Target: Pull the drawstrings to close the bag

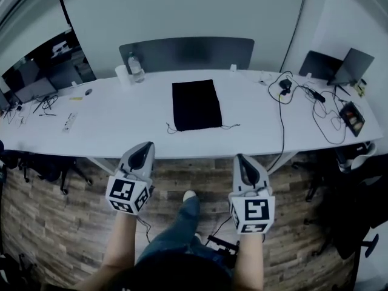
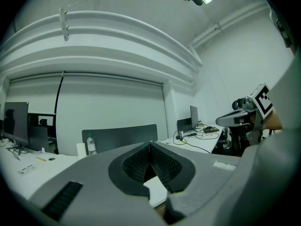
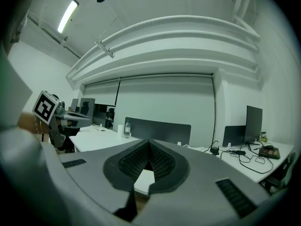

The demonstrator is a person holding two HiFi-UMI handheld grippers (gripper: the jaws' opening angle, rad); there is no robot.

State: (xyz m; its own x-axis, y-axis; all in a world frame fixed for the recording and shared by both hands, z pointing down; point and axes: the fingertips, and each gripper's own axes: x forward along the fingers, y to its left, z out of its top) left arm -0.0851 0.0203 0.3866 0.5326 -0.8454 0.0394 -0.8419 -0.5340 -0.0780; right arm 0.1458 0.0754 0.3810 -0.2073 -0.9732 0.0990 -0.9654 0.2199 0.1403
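A black drawstring bag [image 1: 195, 104] lies flat on the long white table [image 1: 133, 120], its thin strings trailing out at both lower corners [image 1: 229, 126]. My left gripper [image 1: 143, 149] and right gripper [image 1: 242, 160] hang in front of the table's near edge, well short of the bag. Both are shut with nothing between the jaws. The left gripper view shows its jaws [image 2: 150, 147] meeting tip to tip; the right gripper view shows the same [image 3: 148, 145]. The bag is hidden in both gripper views.
A water bottle [image 1: 136, 67] and a white cup [image 1: 123, 73] stand at the table's back left. Black cables [image 1: 303, 102] and a laptop [image 1: 339, 68] fill the right end. A dark divider panel [image 1: 188, 52] runs behind the table. Wood floor lies below.
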